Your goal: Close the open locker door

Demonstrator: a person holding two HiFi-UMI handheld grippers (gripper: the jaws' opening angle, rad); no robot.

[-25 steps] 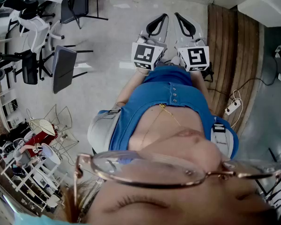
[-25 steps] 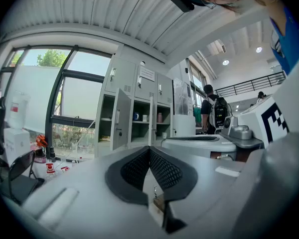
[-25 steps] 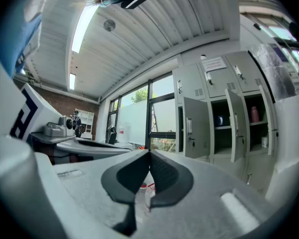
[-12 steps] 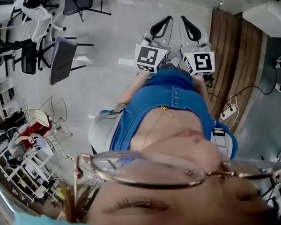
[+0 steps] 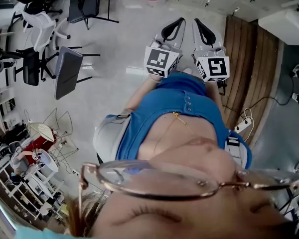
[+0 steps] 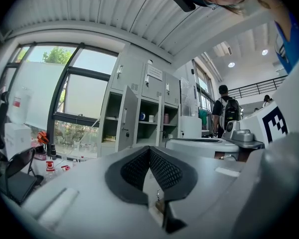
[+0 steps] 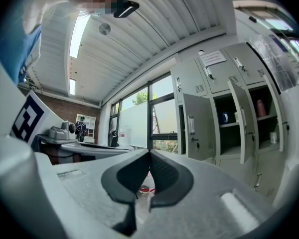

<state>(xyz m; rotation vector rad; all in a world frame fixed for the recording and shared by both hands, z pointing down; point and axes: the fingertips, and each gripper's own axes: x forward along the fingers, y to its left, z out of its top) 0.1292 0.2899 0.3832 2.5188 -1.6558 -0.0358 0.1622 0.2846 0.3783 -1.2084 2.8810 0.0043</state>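
Note:
The grey lockers (image 6: 149, 113) stand ahead in the left gripper view, one open door (image 6: 125, 118) swung out and open shelves beside it. The right gripper view shows the same lockers (image 7: 239, 108) at the right, with two doors ajar (image 7: 197, 126) (image 7: 241, 121). My left gripper (image 6: 149, 148) is shut with nothing between its jaws. My right gripper (image 7: 149, 152) is shut and empty too. In the head view both grippers, left (image 5: 172, 28) and right (image 5: 204, 30), are held side by side in front of the person's blue top, pointing away. Neither touches a locker.
Office chairs (image 5: 67, 72) (image 5: 92, 1) stand on the pale floor at the left. Wooden boards (image 5: 244, 59) and a power strip (image 5: 241, 125) lie at the right. A wire rack (image 5: 35, 183) fills the lower left. A person with a backpack (image 6: 229, 111) stands beyond the lockers.
The head view has shifted a little. Both grippers sit slightly higher and further right in the picture, still side by side and shut.

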